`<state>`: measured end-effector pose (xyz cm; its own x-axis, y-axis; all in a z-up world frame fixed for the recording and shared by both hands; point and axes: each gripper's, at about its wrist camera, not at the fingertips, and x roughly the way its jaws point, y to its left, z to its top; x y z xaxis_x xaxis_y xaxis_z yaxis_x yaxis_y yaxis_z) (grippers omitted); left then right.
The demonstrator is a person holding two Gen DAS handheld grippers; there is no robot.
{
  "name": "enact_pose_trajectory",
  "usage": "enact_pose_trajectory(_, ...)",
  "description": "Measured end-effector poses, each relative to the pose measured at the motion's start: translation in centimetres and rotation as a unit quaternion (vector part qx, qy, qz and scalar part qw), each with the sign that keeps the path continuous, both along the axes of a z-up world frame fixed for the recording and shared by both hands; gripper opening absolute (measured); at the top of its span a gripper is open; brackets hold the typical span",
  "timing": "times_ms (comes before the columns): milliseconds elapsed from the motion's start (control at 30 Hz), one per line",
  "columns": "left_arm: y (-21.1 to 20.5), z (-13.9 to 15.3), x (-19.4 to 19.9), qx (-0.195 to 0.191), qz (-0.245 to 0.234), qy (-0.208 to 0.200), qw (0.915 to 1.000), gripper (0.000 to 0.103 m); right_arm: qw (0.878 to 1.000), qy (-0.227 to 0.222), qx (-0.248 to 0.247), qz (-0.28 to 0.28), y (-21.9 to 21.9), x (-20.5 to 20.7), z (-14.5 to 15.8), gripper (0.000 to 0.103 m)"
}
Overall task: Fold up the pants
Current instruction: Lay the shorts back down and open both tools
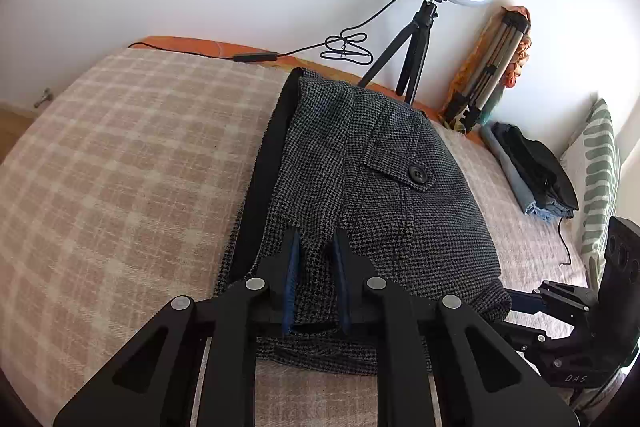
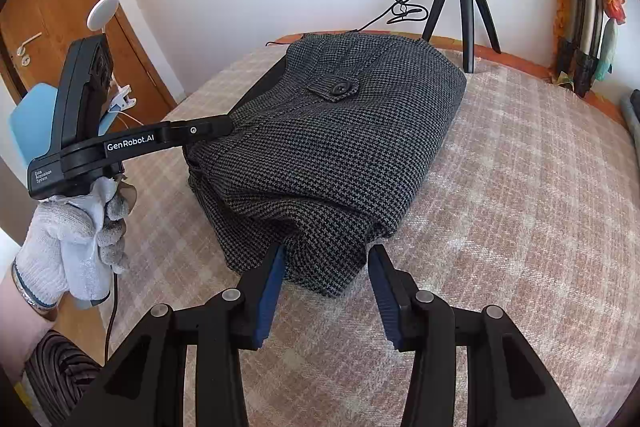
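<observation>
The grey houndstooth pants [image 1: 384, 187] lie folded in a thick bundle on the checked bed cover, with a buttoned pocket flap on top; they also show in the right wrist view [image 2: 336, 147]. My left gripper [image 1: 316, 239] is shut on a pinch of the pants' fabric at the bundle's left side; it also shows in the right wrist view [image 2: 224, 127]. My right gripper [image 2: 326, 259] is open, its blue pads on either side of the bundle's near corner. It shows at the right edge of the left wrist view [image 1: 532, 297].
A ring light on a black tripod [image 1: 416, 47] stands at the bed's far edge with its cable. A folded tripod [image 1: 492, 67] leans on the wall. A stack of folded clothes [image 1: 532, 175] and a striped pillow [image 1: 600, 171] lie at the right. A wooden door [image 2: 60, 11] is at left.
</observation>
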<state>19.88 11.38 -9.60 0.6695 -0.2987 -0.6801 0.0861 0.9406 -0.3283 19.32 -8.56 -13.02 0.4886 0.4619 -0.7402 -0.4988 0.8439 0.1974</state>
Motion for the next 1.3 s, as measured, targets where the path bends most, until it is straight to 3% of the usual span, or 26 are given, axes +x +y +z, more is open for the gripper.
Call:
enact_pose_trajectory(67, -0.3, -0.1, 0.1, 0.009, 0.001, -0.001, 1.0000, 0.013, 1.000, -0.015, 0.002, 0.014, 0.4, -0.1, 0.1, 0.012)
enact_pose_trajectory(100, -0.4, -0.1, 0.0, 0.016, 0.002, -0.002, 0.9999, 0.013, 1.000, -0.018, -0.005, 0.016, 0.6, -0.2, 0.0, 0.008)
enact_pose_trajectory(167, -0.4, 0.0, 0.1, 0.025, 0.008, 0.000, 0.9996, 0.013, 0.999, -0.022, -0.008, 0.025, 0.4, -0.7, -0.2, 0.007)
enact_pose_trajectory(233, -0.3, 0.8, -0.2, 0.059, 0.033, -0.012, 0.9976, 0.012, 0.999, -0.030, -0.020, 0.031, 0.1, -1.4, -0.3, 0.007)
enact_pose_trajectory(333, 0.0, 2.6, -0.4, 0.041, 0.039, -0.034, 0.9978, 0.012, 0.999, -0.038, -0.020, 0.033, -0.4, -1.6, -0.5, 0.007)
enact_pose_trajectory(467, -2.9, 4.2, 0.2, -0.009, -0.044, -0.056, 0.9974, 0.012, 0.998, -0.051, -0.030, 0.037, 0.1, -1.5, -0.7, 0.007)
enact_pose_trajectory(567, -6.0, 3.0, 2.1, 0.023, -0.086, -0.031, 0.9955, 0.012, 0.997, -0.058, -0.033, 0.037, 0.3, -1.8, -0.7, 0.007)
enact_pose_trajectory(667, -7.0, 0.1, 4.3, 0.084, -0.061, 0.007, 0.9946, 0.013, 0.997, -0.067, -0.023, 0.033, -0.2, -3.0, -0.3, 0.005)
enact_pose_trajectory(733, -6.5, -1.6, 5.2, 0.078, -0.047, 0.022, 0.9956, 0.013, 0.996, -0.072, -0.021, 0.043, -0.4, -3.9, -0.2, 0.005)
enact_pose_trajectory(833, -5.9, -1.7, 5.7, 0.091, -0.036, 0.012, 0.9951, 0.013, 0.995, -0.067, -0.031, 0.063, -0.2, -4.6, -0.8, 0.005)
enact_pose_trajectory(867, -5.5, -1.8, 5.7, 0.075, -0.035, 0.014, 0.9965, 0.013, 0.995, -0.063, -0.035, 0.066, -0.2, -4.6, -1.1, 0.005)
enact_pose_trajectory(967, -5.3, -1.6, 5.3, 0.076, -0.039, 0.010, 0.9962, 0.013, 0.994, -0.036, -0.032, 0.099, -0.6, -4.4, -1.6, 0.006)
enact_pose_trajectory(1067, -5.1, -0.5, 4.4, 0.088, -0.043, 0.004, 0.9952, 0.015, 0.993, 0.000, 0.022, 0.117, -2.4, -4.3, -0.4, 0.008)
enact_pose_trajectory(1100, -4.8, 0.1, 3.9, 0.088, -0.040, -0.004, 0.9953, 0.021, 0.993, -0.008, 0.030, 0.111, -2.9, -4.4, 0.2, 0.019)
enact_pose_trajectory(1167, -4.0, 1.1, 2.8, 0.072, -0.043, -0.016, 0.9964, 0.026, 0.995, -0.035, 0.031, 0.091, -3.7, -4.4, 1.4, 0.030)
enact_pose_trajectory(1233, -3.3, 2.1, 1.7, 0.052, -0.042, -0.031, 0.9972, 0.026, 0.996, -0.036, 0.051, 0.072, -4.5, -3.5, 1.8, 0.033)
enact_pose_trajectory(1300, -2.9, 2.7, 1.0, 0.050, -0.050, -0.033, 0.9970, 0.035, 0.996, -0.020, 0.070, 0.048, -5.1, -2.1, 1.9, 0.034)
